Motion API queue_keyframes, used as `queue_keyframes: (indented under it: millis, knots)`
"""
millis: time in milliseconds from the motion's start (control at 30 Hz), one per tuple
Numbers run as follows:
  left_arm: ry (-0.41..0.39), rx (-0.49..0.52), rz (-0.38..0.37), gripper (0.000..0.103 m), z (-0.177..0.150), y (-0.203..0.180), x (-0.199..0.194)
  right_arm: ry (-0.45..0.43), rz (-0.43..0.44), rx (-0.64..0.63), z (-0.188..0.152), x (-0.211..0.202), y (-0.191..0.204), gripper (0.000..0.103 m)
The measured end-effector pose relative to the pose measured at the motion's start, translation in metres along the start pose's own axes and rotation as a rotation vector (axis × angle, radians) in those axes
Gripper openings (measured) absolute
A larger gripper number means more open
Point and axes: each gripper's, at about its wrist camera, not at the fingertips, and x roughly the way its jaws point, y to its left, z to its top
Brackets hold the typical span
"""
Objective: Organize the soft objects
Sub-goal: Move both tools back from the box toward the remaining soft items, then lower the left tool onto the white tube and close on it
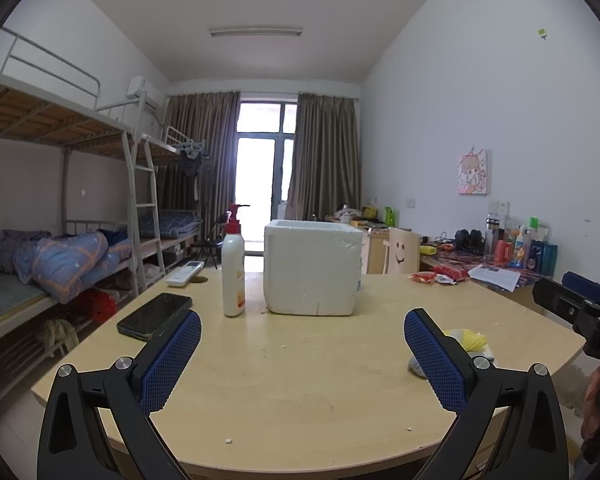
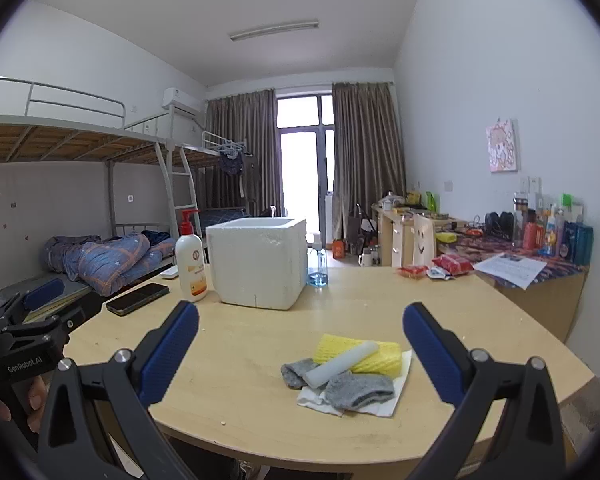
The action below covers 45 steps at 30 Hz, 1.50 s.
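Observation:
A pile of soft things lies on the wooden table point(image 2: 260, 360) near its front right: a yellow foam net point(image 2: 380, 358), a white foam stick point(image 2: 340, 364) across it, grey socks point(image 2: 358, 390) and white tissue point(image 2: 384, 406) underneath. In the left wrist view the pile point(image 1: 470, 340) is half hidden behind the right finger. A white foam box point(image 2: 258, 262) with an open top stands mid-table, also the box point(image 1: 312, 268). My right gripper point(image 2: 300, 344) is open, just short of the pile. My left gripper point(image 1: 302, 350) is open over bare table, empty.
A lotion pump bottle point(image 1: 234, 276) and a black phone point(image 1: 155, 315) sit left of the box, a white remote point(image 1: 185, 273) behind. A small blue-liquid bottle point(image 2: 318, 266) stands right of the box. Red snack packets point(image 2: 440, 266) lie far right. Bunk beds line the left wall.

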Motion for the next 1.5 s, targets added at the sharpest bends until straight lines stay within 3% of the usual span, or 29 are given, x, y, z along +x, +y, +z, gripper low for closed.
queue_keyframes:
  millis: [400,600,1167,1500]
  knots:
    - [0.069,0.003,0.02,0.102,-0.017,-0.003,0.033,0.084,-0.02,0.008,-0.017,0.027,-0.012,0.103]
    - [0.099,0.01,-0.015,0.102,-0.018,-0.012,0.046,0.121,-0.032,0.029,-0.023,0.038,-0.025,0.103]
    - [0.172,0.084,-0.248,0.102,-0.02,-0.079,0.075,0.149,-0.176,0.086,-0.03,0.019,-0.077,0.103]
    - [0.269,0.109,-0.348,0.102,-0.03,-0.111,0.109,0.194,-0.193,0.129,-0.04,0.029,-0.102,0.103]
